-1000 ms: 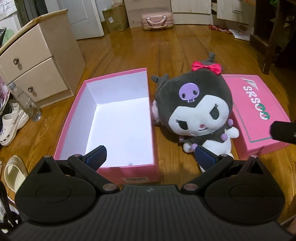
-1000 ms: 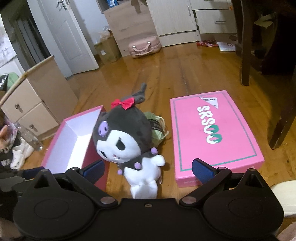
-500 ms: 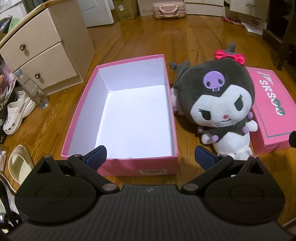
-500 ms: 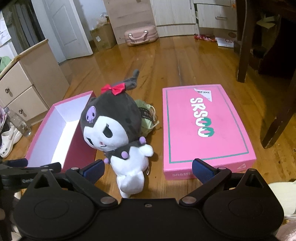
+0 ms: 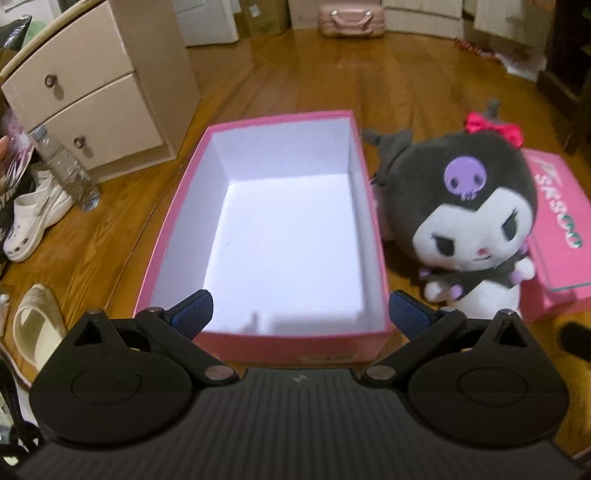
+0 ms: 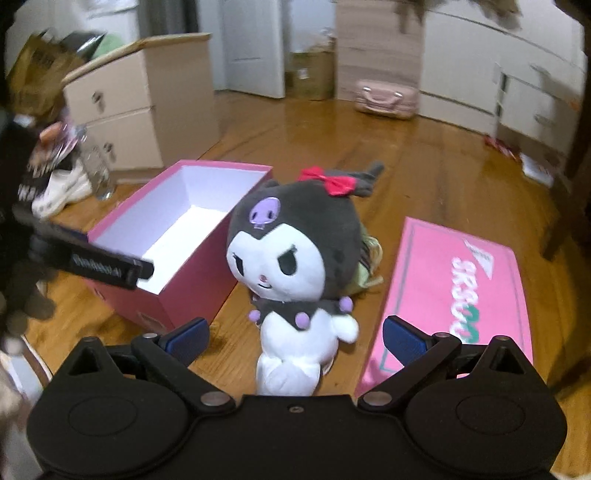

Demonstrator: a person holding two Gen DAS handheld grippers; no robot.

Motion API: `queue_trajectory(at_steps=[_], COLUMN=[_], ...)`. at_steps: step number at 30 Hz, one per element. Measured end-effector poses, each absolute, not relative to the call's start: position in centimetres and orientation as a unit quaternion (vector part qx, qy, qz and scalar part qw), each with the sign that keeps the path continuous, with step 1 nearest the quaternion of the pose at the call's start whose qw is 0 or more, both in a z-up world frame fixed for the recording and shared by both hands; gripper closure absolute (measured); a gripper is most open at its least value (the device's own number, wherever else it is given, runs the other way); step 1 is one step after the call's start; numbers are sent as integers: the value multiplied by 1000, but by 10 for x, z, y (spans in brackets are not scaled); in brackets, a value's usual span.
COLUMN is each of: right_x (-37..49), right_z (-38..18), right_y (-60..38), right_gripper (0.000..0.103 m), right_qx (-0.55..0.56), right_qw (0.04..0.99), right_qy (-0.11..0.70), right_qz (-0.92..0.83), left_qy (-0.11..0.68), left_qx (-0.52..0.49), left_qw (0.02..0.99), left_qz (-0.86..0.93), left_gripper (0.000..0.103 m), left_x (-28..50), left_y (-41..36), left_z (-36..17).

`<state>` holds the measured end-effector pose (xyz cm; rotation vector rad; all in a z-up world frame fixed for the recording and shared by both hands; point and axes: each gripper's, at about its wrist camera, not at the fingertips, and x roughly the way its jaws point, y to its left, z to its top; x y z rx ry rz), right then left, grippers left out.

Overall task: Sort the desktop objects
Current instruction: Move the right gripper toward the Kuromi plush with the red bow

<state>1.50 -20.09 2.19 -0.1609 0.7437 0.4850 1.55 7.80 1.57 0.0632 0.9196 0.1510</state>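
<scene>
Wooden floor of a cluttered room, with a drawer unit [image 5: 88,85] at far left and a small pink case [image 5: 351,18] against the far wall. An open pink box [image 5: 207,206] lies at centre, its white interior bare. The plush toy [image 6: 291,258] sits upright just right of the box; the box lid [image 6: 443,295] lies flat further right. Left gripper [image 5: 299,314] hangs over the box's near edge, jaws spread, holding nothing. Right gripper [image 6: 293,334] faces the toy's body — jaws wide, not yet touching it. Sorting appears barely begun — toy unboxed, lid off.
</scene>
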Motion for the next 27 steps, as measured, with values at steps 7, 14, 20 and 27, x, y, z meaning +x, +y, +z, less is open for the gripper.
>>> queue_trajectory(at_steps=[7,14,20,27], right_x=[35,59,85,94], right_z=[-1,-31,-46,-57], right_y=[-185,-163,-160,-154], right_gripper=[0,0,1,0], right_qx=[-73,-66,-38,-34], right_qw=[898,889,882,889], right_qy=[373,395,425,419], right_qz=[222,220,199,184], left_qy=[446,421,409,413], left_qx=[27,23,13,-14], left_qw=[890,903,910,907], left_qz=[89,82,69,82], left_gripper=[0,0,0,0], left_x=[27,34,37,30], left_y=[96,108,121,138], left_z=[-5,-1,1,-11])
